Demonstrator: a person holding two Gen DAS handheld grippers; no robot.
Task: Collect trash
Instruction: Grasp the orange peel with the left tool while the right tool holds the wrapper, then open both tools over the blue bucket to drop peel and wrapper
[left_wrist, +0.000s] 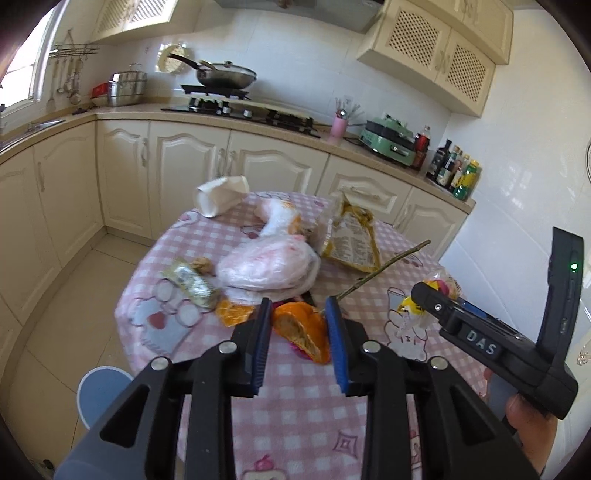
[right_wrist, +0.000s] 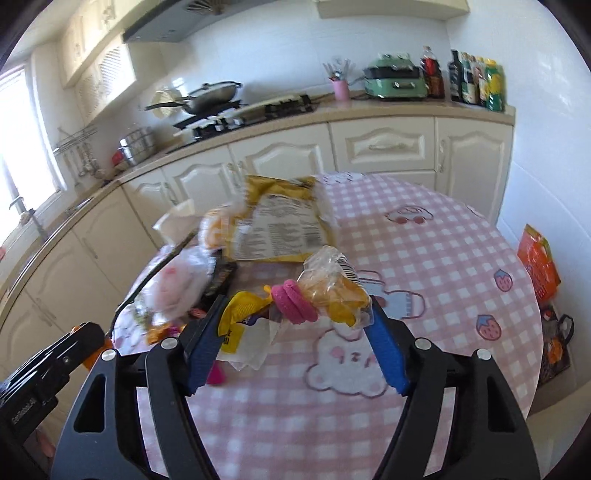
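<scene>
Trash lies on a round table with a pink checked cloth (left_wrist: 295, 406). My left gripper (left_wrist: 299, 314) is open with an orange peel (left_wrist: 301, 330) between its blue fingers. Beyond it lie a white plastic bag (left_wrist: 269, 264), a yellow snack packet (left_wrist: 349, 236), a foil wrapper (left_wrist: 192, 286), a twig (left_wrist: 384, 269) and a tipped paper cup (left_wrist: 219, 195). My right gripper (right_wrist: 297, 306) is open around a crumpled clear and yellow wrapper (right_wrist: 332, 288) with a pink ring (right_wrist: 293, 301). The yellow packet (right_wrist: 280, 221) lies behind it.
Cream kitchen cabinets and a counter (left_wrist: 258, 122) with a hob and wok (left_wrist: 225, 75) stand behind the table. Bottles (left_wrist: 458, 171) and a green appliance (left_wrist: 391, 142) stand at the counter's right. A blue stool (left_wrist: 101, 391) is on the floor at left. Orange bags (right_wrist: 539, 266) lean by the wall.
</scene>
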